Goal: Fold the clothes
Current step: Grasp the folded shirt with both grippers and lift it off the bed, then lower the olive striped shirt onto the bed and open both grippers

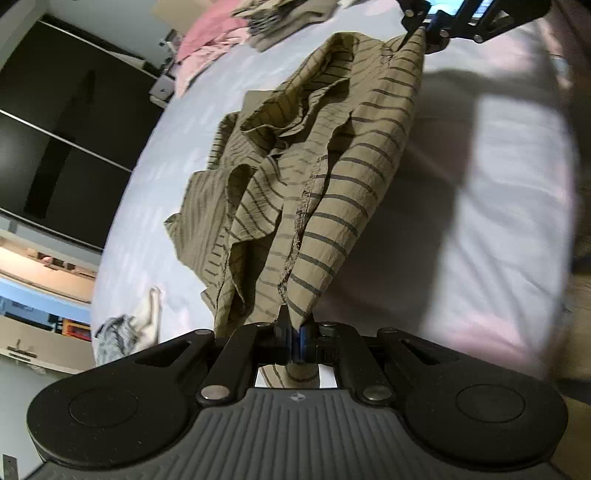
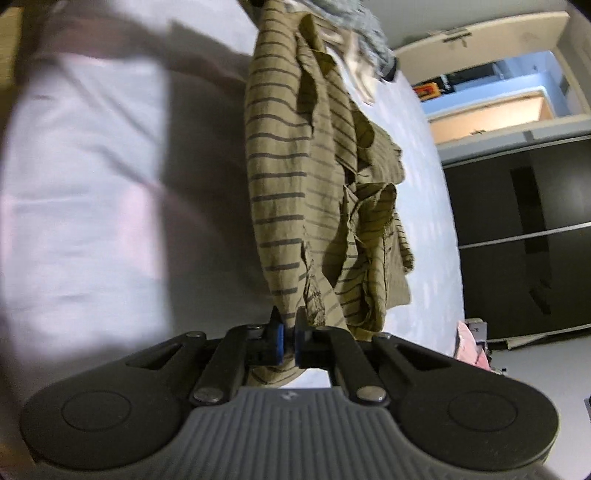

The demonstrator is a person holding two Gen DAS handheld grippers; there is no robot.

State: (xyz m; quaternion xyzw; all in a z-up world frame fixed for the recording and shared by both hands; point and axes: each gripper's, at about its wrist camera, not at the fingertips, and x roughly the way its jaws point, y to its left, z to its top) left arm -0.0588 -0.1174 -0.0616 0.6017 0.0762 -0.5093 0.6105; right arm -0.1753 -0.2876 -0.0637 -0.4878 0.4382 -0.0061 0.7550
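An olive shirt with dark stripes (image 1: 325, 173) hangs stretched between my two grippers above the bed; its loose folds sag onto the sheet. My left gripper (image 1: 295, 332) is shut on one edge of it. My right gripper (image 2: 290, 338) is shut on the other edge of the shirt (image 2: 291, 177). In the left wrist view the right gripper (image 1: 417, 31) shows at the far end of the cloth, pinching it.
The bed has a pale lilac sheet (image 1: 498, 192). A pink garment (image 1: 210, 40) and a pile of clothes (image 1: 280, 18) lie at its far end. A small grey and white cloth (image 1: 125, 328) lies near the bed edge. A dark wardrobe (image 1: 55, 147) stands beside the bed.
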